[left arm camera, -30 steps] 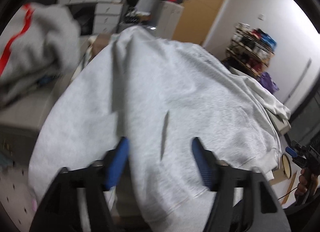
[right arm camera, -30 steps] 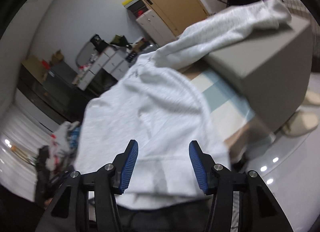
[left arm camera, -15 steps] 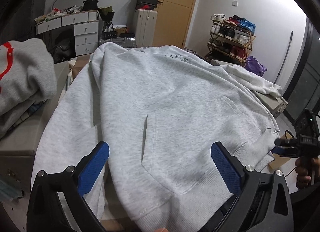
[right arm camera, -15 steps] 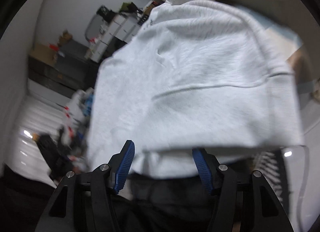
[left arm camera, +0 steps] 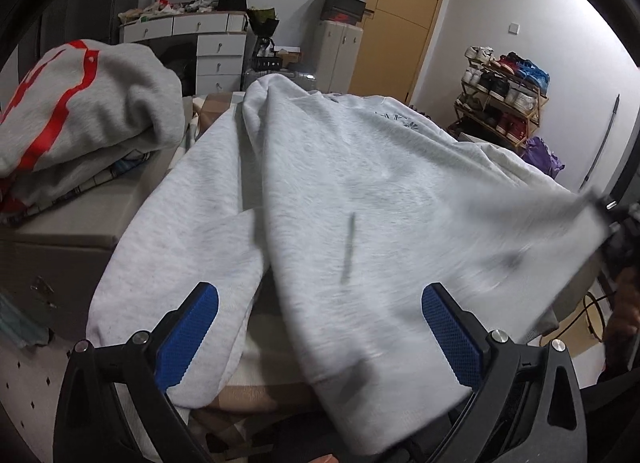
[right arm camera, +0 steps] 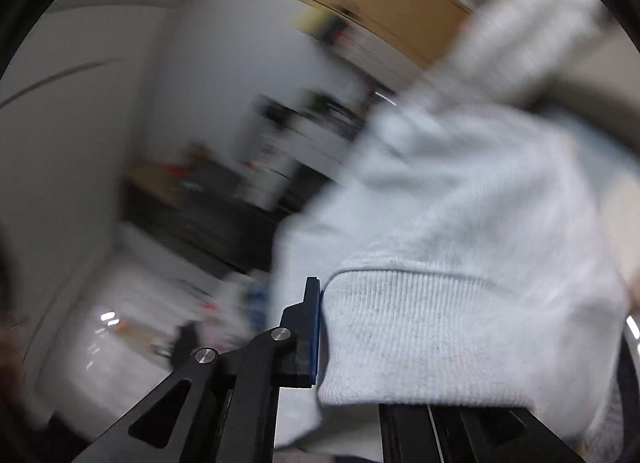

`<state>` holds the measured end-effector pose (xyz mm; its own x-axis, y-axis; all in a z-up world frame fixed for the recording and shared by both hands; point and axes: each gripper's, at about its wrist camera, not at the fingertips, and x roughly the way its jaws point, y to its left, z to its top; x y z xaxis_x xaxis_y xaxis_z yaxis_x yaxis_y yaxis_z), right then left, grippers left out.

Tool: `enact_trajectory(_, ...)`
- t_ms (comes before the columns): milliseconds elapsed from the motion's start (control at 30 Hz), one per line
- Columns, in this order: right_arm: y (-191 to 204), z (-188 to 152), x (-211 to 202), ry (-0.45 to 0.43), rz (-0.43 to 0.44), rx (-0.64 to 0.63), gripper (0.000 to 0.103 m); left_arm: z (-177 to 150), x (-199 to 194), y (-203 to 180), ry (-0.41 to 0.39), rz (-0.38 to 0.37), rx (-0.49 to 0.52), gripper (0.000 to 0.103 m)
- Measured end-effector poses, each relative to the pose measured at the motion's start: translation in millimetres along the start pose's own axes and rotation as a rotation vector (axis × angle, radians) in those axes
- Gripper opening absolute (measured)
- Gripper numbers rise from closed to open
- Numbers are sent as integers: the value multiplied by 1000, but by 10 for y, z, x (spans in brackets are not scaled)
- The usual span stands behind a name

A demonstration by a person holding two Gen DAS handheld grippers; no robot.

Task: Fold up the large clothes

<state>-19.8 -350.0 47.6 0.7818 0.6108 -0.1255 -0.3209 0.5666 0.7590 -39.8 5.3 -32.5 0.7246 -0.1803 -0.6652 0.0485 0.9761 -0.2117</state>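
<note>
The pale grey hoodie (left arm camera: 360, 183) lies spread on the worktop (left arm camera: 80, 219), its ribbed hem (right arm camera: 420, 335) now clamped in the right gripper (right arm camera: 320, 327), which half a second ago stood open just short of it; the fold can likely begin. The left gripper (left arm camera: 320, 327) hangs wide open above the near hem, gripping nothing.

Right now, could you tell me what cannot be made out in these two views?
- Right tool: the hoodie's ribbed hem covers one finger in the right wrist view, so its grip is unclear.
- Chest print: too small to read, left wrist view.
- Hoodie's right side: motion-blurred, left wrist view.
- Room: smeared by blur in the right wrist view.
</note>
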Motion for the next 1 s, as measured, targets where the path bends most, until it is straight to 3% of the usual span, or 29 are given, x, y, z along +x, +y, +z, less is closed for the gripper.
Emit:
enact_trajectory(67, -96, 53, -278, -100, -60, 1, 5, 10, 25, -7, 16, -13, 7, 99)
enact_trajectory(100, -235, 60, -339, -105, -91, 42, 4, 13, 38, -17, 23, -28, 10, 99)
enact_trajectory(167, -600, 26, -410, -73, -286, 134, 4, 12, 84, -41, 45, -46, 16, 99)
enact_trajectory(233, -822, -38, -337, 16, -425, 181, 4, 4, 114, -54, 67, -60, 25, 99)
enact_trajectory(333, -926, -92, -210, 98, -524, 204, 6, -1, 187, -107, 108, -90, 26, 99)
enact_trajectory(533, -919, -63, -204, 113, -504, 213, 8, -13, 123, -177, 126, -191, 27, 99)
enact_trajectory(700, -1005, 10, -109, 140, -454, 249, 11, -179, 35, -404, 180, -272, 152, 99)
enact_trajectory(800, -999, 22, -33, 163, -430, 253, 13, -275, 65, -510, 215, -306, 172, 99)
enact_trajectory(967, -917, 49, -9, 168, -412, 228, 16, -397, 214, -587, 239, -174, 187, 98)
enact_trajectory(1000, -906, 47, -10, 168, -407, 227, 16, -414, 202, -621, 231, -150, 206, 93)
